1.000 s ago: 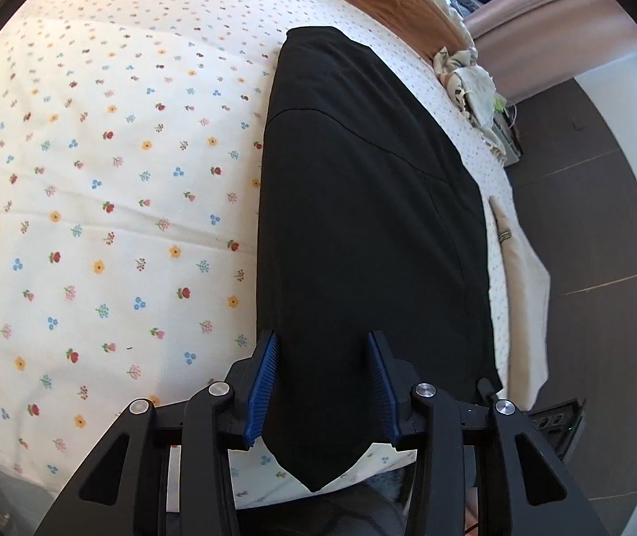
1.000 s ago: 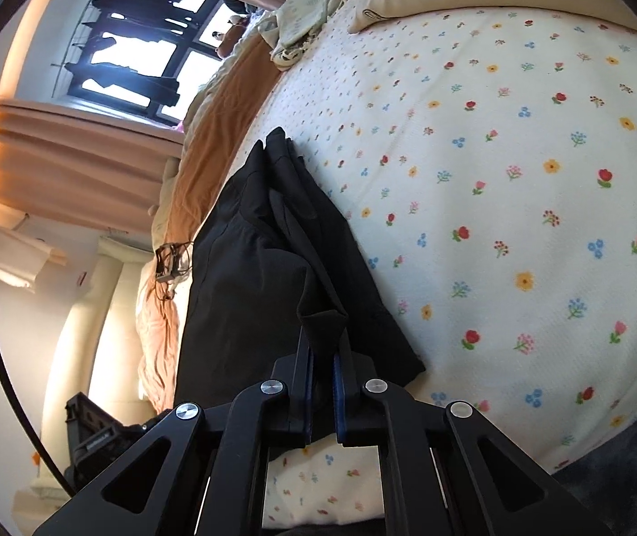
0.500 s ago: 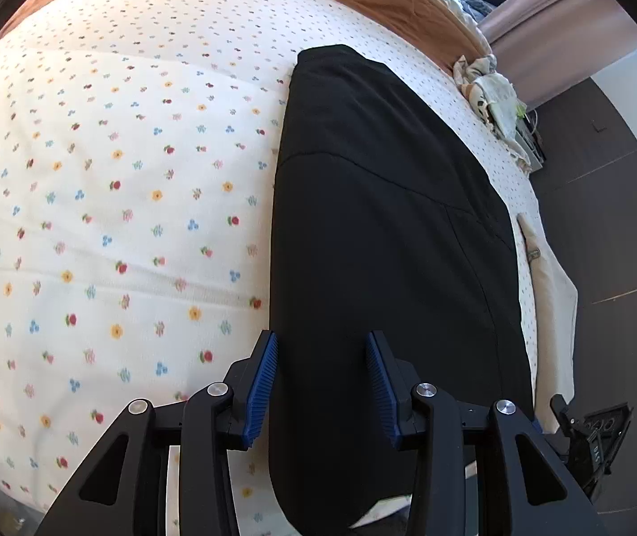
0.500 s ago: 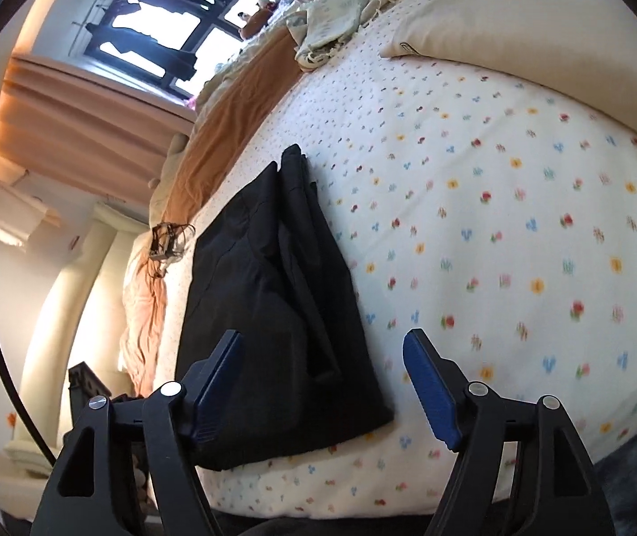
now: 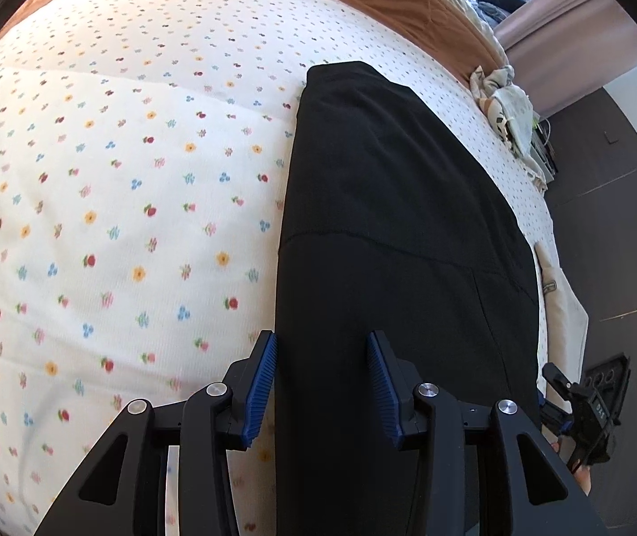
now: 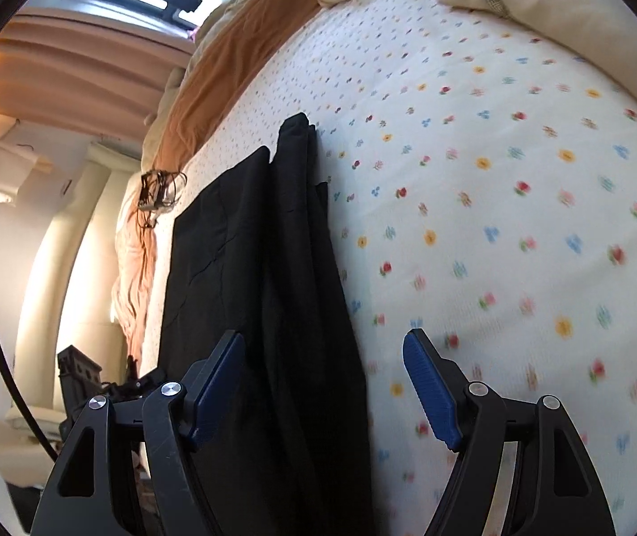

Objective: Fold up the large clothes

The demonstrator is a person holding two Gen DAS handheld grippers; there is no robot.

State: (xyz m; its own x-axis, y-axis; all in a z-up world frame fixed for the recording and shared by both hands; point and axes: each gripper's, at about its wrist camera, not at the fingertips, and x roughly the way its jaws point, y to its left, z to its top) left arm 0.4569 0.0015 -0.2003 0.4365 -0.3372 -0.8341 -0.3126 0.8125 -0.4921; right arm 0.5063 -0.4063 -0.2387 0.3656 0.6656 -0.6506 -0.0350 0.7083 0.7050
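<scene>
Left gripper spread wide and gripping nothing above the near end of the black garment, laid in a long narrow strip on the floral bedsheet; right gripper likewise parted and empty over the strip's stacked folds. Probably between folds: next, pinching an end to halve the length. No readable brand, label or writing.

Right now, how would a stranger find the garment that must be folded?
Look at the bed sheet, white with small coloured flowers. On it, near one side edge, lies the black garment, a long flat strip. It is the only dark, unpatterned cloth there.
</scene>
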